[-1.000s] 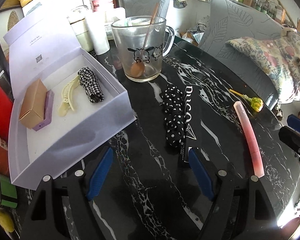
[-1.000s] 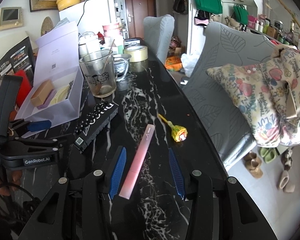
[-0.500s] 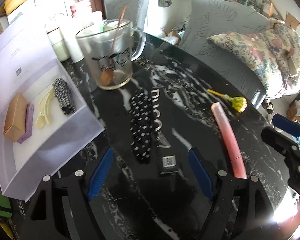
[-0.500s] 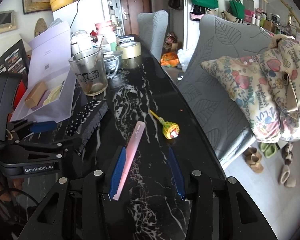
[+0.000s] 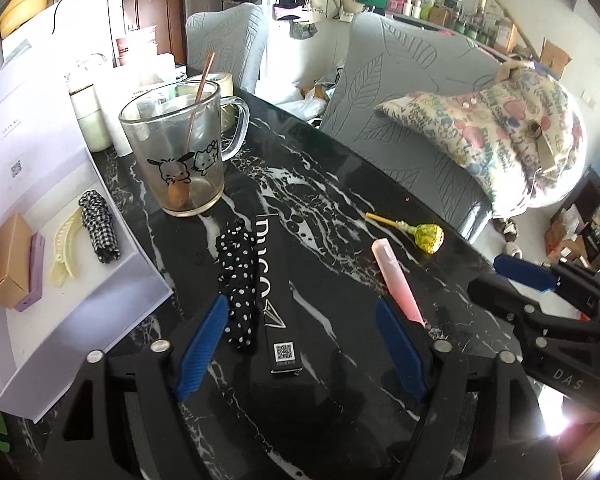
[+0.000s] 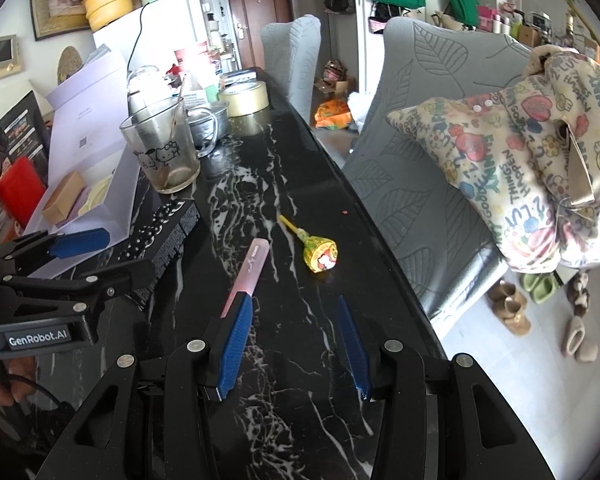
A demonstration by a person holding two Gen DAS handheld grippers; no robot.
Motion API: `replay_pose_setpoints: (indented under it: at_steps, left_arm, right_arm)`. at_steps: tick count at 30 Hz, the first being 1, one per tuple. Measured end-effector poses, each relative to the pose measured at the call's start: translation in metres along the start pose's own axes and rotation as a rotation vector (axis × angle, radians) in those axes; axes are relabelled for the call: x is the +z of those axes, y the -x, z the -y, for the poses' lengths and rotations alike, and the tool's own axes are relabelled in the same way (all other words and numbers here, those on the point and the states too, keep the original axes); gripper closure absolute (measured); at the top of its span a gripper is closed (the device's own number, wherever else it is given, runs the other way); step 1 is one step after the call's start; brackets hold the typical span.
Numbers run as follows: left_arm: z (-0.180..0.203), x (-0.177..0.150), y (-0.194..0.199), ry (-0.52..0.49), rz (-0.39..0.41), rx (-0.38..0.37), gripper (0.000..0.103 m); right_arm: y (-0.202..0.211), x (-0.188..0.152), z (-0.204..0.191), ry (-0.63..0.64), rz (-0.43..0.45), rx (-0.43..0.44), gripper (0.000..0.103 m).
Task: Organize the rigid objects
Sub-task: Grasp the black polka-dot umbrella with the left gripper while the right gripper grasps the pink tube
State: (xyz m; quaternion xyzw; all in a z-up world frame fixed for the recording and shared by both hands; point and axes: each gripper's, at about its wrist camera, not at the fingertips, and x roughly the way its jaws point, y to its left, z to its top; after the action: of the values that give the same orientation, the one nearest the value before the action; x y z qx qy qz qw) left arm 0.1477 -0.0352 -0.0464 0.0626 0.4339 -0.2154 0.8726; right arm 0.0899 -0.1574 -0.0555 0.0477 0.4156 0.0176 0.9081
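Note:
A long black box (image 5: 278,320) with a QR label lies on the black marble table (image 5: 324,208), a black polka-dot scrunchie (image 5: 238,276) against its left side. My left gripper (image 5: 300,308) hangs over their near ends. Its jaws are closing around both, and the blue pads touch neither. A pink stick (image 6: 250,268) lies to the right, its near end hidden behind the left finger of my right gripper (image 6: 294,300). That gripper is open with only bare table between its fingers. A yellow-green lollipop (image 6: 318,254) rests just beyond.
An open lavender box (image 5: 112,304) at the left holds a tan carton (image 5: 8,264), a cream hair clip (image 5: 66,248) and a checked scrunchie (image 5: 98,232). A glass mug (image 5: 180,152) with a spoon stands behind. Grey chairs (image 6: 432,128) line the table's right edge.
The left gripper shifted right so the black box and dotted scrunchie now sit between its narrowing fingers. In the right wrist view the pink stick went from between the fingers to behind the left one.

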Motion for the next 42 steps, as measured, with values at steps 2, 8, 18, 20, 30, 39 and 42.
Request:
replay_pose_setpoints:
  at_steps: [2,8,18,20,30,39,42]
  left_arm:
    - [0.0,0.001,0.0,0.008,0.001,-0.03,0.04]
    - [0.005,0.002,-0.004,-0.001,0.015,-0.082,0.049]
    - [-0.026,0.012,-0.009,0.061,0.018,0.018,0.062]
    - [-0.032,0.011,-0.014,0.083,-0.009,0.019,0.066]
    - [-0.043,0.007,-0.028,0.113,-0.051,0.044,0.076]
    - [-0.045,0.003,-0.051,0.111,-0.108,0.03,0.076]
    - [-0.035,0.007,-0.056,0.053,-0.106,0.047,0.076]
  right_arm:
    - [-0.001,0.0,0.001,-0.001,-0.002,0.003,0.059]
    - [-0.005,-0.001,0.003,-0.013,-0.011,0.008,0.058]
    - [-0.011,-0.001,0.005,-0.019,-0.023,0.011,0.058]
    - [-0.013,0.0,0.004,-0.019,-0.026,0.017,0.058]
    - [-0.026,0.002,-0.004,-0.002,-0.054,0.031,0.058]
    - [-0.035,0.004,-0.007,0.008,-0.073,0.035,0.058]
    - [-0.039,0.003,-0.007,0.008,-0.083,0.032,0.058]
